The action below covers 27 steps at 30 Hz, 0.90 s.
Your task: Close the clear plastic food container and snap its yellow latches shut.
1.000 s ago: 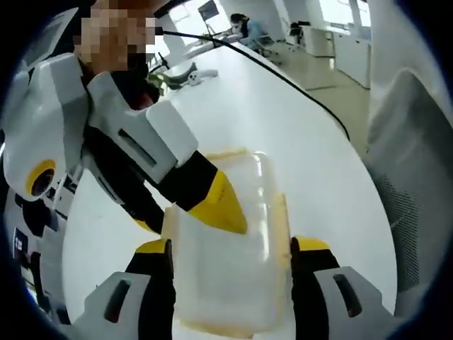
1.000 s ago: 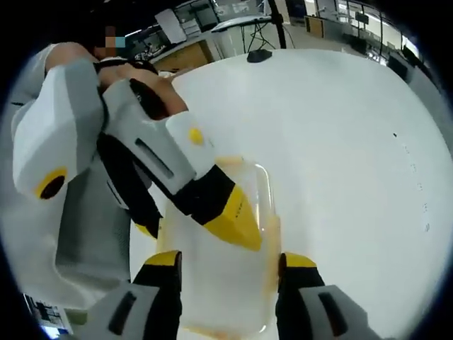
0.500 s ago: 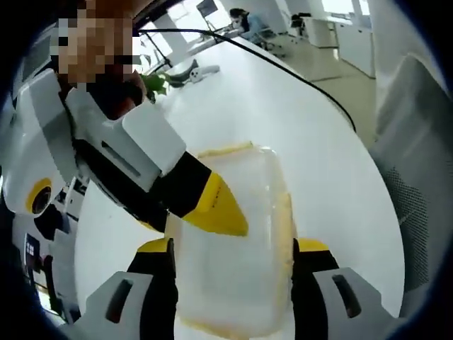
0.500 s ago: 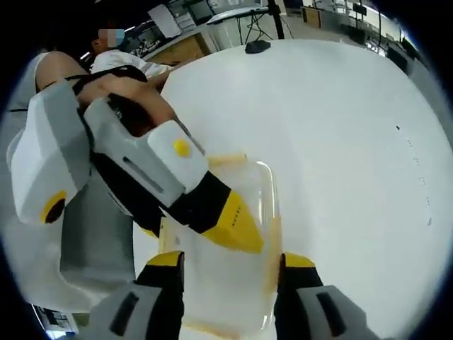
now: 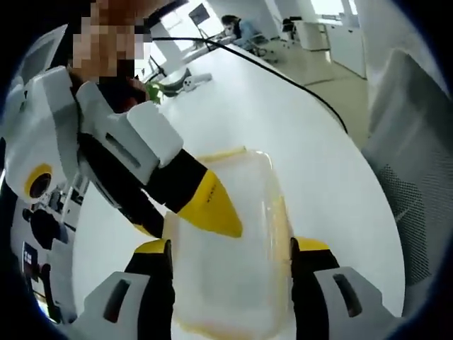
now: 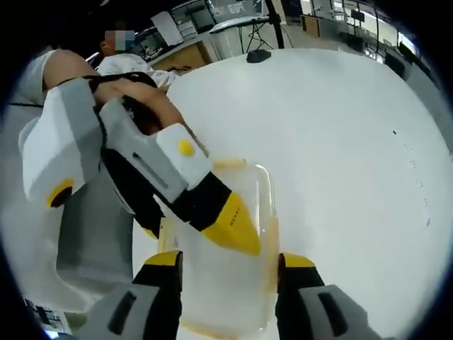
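The clear plastic container [image 5: 233, 283] lies on the white table, lid on top, with yellow latches along its right side [image 5: 283, 219] and far end [image 5: 223, 152]. My left gripper [image 5: 231, 258] is open, its jaws spread to either side of the container. My right gripper [image 5: 191, 228] comes in from the upper left, one yellow fingertip [image 5: 216, 212] resting on the lid, the other by the left edge. In the right gripper view the container [image 6: 226, 297] lies between the open right gripper's [image 6: 230, 265] jaws. There the left gripper [image 6: 200, 239] lays a fingertip [image 6: 237, 227] on the lid.
The white table [image 5: 297, 127] stretches far beyond the container. A black cable [image 5: 283, 78] crosses it, and a white tool [image 5: 187, 78] lies at the far end. A grey mesh chair [image 5: 417, 177] stands off its right edge. A dark object [image 6: 258, 53] sits far back.
Both views have tilted slightly with the hands. The grippers stay at the container, each with one fingertip on the lid; the container has not visibly moved.
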{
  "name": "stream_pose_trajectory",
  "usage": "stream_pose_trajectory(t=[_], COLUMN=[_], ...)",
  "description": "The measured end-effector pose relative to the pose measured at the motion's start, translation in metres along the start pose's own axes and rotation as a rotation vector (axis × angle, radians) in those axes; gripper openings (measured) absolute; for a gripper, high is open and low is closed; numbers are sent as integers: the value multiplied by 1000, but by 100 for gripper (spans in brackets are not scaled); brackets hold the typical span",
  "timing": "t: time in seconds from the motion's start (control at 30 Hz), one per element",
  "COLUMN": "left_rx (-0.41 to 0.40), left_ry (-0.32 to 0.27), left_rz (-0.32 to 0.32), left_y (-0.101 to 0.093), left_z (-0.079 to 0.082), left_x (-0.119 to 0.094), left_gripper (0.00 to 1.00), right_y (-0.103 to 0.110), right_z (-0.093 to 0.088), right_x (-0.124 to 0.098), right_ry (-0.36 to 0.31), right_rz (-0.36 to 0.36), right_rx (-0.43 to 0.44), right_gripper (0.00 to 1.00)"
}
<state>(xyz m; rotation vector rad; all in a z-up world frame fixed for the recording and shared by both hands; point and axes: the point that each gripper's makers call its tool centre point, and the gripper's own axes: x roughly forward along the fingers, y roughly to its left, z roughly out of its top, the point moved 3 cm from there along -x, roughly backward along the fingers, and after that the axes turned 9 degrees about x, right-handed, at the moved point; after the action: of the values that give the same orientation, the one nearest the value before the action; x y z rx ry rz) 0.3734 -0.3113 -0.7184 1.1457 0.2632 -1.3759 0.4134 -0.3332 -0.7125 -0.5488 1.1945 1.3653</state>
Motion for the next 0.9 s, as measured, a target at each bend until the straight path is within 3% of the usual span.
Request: stream_pose_trajectory(t=[0.1, 0.27, 0.43, 0.57, 0.7, 0.9], left_rx=[-17, -53, -124, -240, -253, -269], left_ry=[-2, -20, -50, -87, -82, -58], left_rz=[-8, -35, -58, -161, -171, -247], left_y=[3, 4, 12, 9, 19, 23], left_z=[0, 6, 9, 9, 1, -14], left_x=[-2, -10, -18, -25, -31, -36], left_gripper=[60, 56, 59, 65, 72, 78], right_y=[0, 7, 13, 19, 25, 30], right_z=[-1, 5, 4, 2, -2, -12], right_x=[-7, -13, -17, -20, -23, -27], right_ry=[9, -31, -76, -123, -166, -208], right_rz=[-46, -74, -78, -101, -123, -154], right_rx=[-40, -57, -48, -42, -34, -15], right_gripper=[48, 51, 51, 51, 52, 64])
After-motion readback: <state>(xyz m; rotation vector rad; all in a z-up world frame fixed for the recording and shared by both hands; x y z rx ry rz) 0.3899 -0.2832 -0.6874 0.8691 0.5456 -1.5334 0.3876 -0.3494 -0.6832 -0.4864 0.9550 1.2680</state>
